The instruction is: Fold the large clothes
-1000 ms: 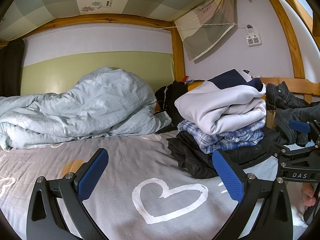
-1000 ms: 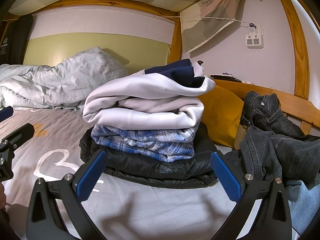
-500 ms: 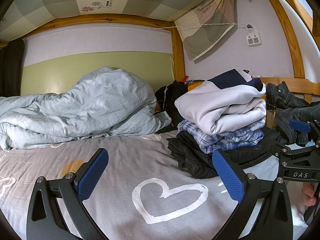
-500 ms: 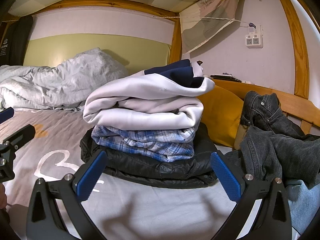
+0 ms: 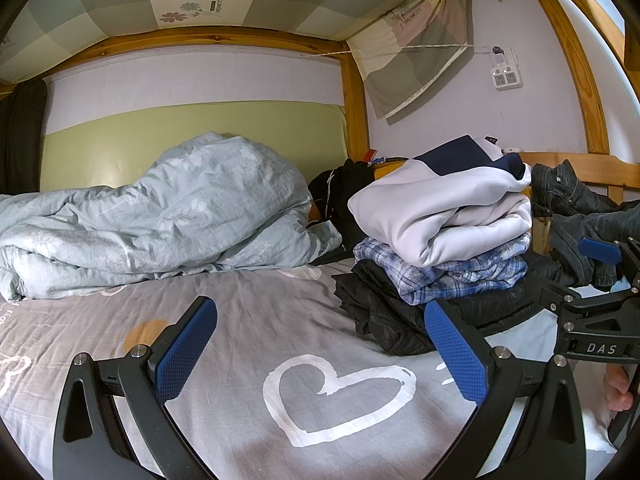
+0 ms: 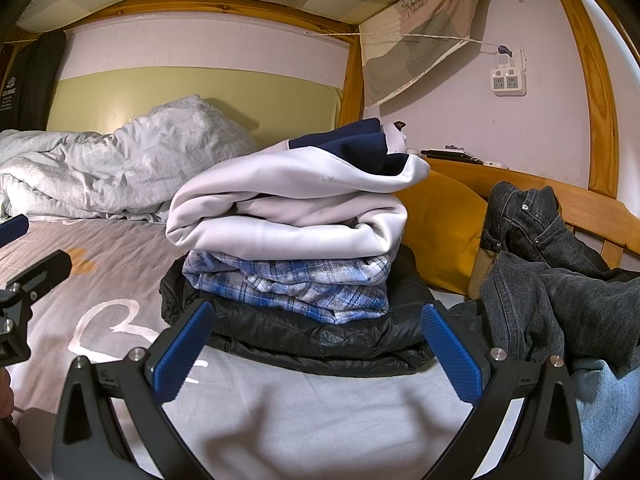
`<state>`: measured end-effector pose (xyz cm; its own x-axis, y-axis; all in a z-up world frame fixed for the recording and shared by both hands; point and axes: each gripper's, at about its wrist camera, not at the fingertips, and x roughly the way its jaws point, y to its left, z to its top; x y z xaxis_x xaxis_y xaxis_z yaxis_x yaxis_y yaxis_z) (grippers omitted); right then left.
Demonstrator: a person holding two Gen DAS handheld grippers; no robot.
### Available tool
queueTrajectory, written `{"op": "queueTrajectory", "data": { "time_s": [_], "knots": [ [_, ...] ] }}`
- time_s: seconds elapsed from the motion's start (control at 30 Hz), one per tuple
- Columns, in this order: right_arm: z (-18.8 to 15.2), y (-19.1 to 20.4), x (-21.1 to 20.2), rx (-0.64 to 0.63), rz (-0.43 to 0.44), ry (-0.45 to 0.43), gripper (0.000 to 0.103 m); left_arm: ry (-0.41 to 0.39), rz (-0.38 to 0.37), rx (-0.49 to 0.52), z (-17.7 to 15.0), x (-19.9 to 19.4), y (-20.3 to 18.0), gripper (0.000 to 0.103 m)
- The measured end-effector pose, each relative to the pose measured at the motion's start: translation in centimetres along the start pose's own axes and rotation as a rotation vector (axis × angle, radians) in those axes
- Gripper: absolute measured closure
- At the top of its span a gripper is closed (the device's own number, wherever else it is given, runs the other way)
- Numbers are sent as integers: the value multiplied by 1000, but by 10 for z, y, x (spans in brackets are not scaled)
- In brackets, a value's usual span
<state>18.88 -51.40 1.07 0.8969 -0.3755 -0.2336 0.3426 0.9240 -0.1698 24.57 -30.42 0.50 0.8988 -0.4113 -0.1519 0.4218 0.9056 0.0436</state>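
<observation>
— Both tools empty? Left tool [image 5: 320, 344] and right tool [image 6: 318, 344] hover spread wide over the bedsheet [image 5: 248, 312].
— Yes. Folded stack [image 6: 296, 240] sits just ahead, out of the way; unfolded dark jeans [image 6: 560, 276] wait beside it, likely next.

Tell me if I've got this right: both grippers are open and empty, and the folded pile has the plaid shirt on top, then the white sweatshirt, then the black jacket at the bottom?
Nearly. The order is wrong: in the right wrist view the white sweatshirt lies on top, the plaid shirt sits under it, and the black jacket is at the bottom. The left gripper and right gripper are indeed open and empty.
</observation>
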Motion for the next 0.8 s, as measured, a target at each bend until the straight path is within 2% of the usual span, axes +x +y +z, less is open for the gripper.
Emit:
{"op": "queueTrajectory", "data": {
  "time_s": [0.8],
  "knots": [
    [0, 0, 0, 1, 0, 1, 0, -8, 0, 5, -2, -4, 1, 0]
  ]
}}
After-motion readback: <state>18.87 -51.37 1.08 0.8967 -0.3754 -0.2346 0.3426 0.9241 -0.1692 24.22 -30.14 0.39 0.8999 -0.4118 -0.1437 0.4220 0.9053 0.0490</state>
